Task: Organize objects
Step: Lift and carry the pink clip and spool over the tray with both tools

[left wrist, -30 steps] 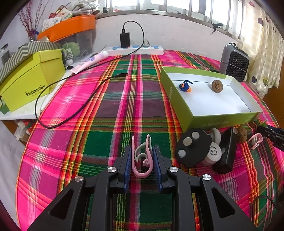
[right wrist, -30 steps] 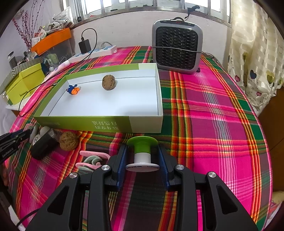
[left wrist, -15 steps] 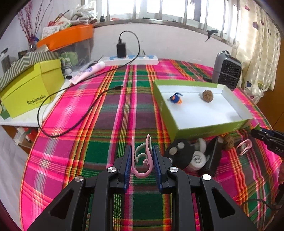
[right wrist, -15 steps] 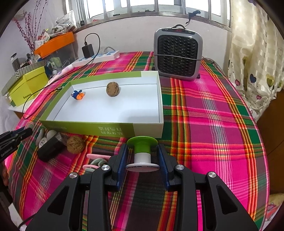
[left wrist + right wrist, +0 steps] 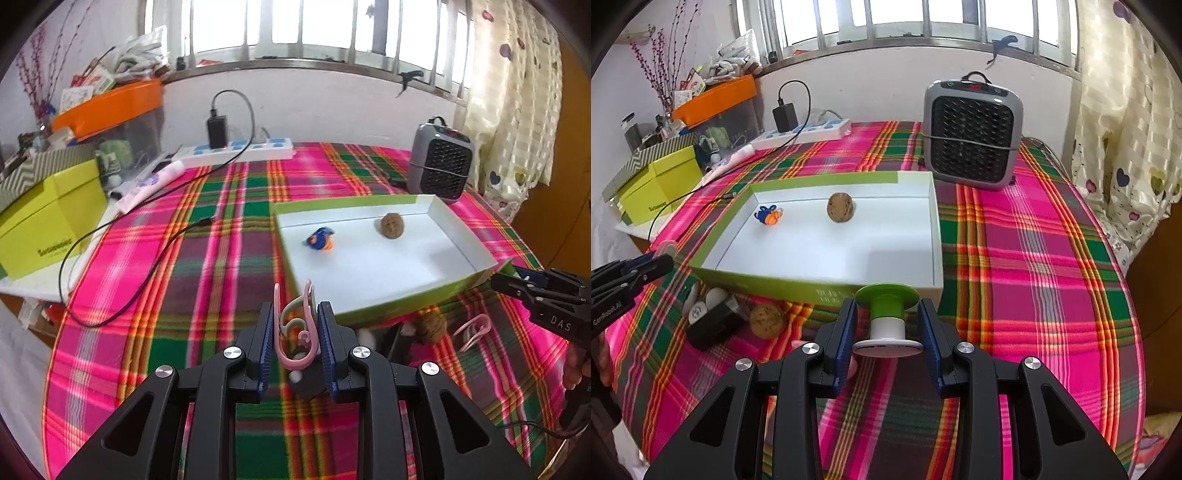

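Note:
My left gripper is shut on a pink and grey hook-shaped clip, held above the plaid cloth just before the near left corner of the green box lid. In the lid lie a walnut and a small blue and orange toy. My right gripper is shut on a white spool with a green cap, close to the lid's near wall. A second walnut, a black block and white round pieces lie in front of the lid.
A grey fan heater stands behind the lid. A white power strip with a black charger and a cable runs across the cloth. Yellow-green boxes and an orange-lidded bin sit at the left. Another pink clip lies by the right gripper.
My left gripper has risen and moved toward the lid with the clip still in it; the black block and round pieces now sit partly hidden behind its fingers. The right gripper has barely moved.

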Demonstrator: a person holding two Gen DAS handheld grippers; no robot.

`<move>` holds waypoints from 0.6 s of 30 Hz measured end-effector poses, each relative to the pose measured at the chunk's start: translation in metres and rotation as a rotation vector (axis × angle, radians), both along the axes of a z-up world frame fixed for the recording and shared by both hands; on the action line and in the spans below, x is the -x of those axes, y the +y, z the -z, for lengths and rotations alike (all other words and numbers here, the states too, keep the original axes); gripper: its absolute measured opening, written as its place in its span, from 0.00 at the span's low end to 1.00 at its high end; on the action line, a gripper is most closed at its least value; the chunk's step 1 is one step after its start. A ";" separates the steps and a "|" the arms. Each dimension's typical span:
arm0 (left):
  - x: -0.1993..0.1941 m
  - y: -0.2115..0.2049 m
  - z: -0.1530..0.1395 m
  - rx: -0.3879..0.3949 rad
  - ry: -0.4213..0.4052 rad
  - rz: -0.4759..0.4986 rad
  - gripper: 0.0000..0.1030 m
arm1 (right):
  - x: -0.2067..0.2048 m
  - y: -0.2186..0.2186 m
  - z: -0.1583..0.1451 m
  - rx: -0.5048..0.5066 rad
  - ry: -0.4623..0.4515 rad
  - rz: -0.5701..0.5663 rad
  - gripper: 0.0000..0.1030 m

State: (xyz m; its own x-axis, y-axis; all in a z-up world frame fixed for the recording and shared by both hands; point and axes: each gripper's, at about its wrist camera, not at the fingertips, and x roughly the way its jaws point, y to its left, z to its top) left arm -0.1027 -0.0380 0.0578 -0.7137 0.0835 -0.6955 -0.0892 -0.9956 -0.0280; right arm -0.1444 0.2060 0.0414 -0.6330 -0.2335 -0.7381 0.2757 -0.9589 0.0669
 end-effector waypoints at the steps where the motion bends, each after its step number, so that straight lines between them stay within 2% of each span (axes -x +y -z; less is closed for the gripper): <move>1: 0.002 0.003 -0.001 0.001 0.001 0.007 0.20 | 0.001 -0.001 -0.002 0.001 0.004 -0.003 0.34; 18: 0.038 0.038 -0.001 -0.018 -0.009 0.081 0.20 | 0.027 -0.012 -0.008 0.001 0.012 -0.031 0.34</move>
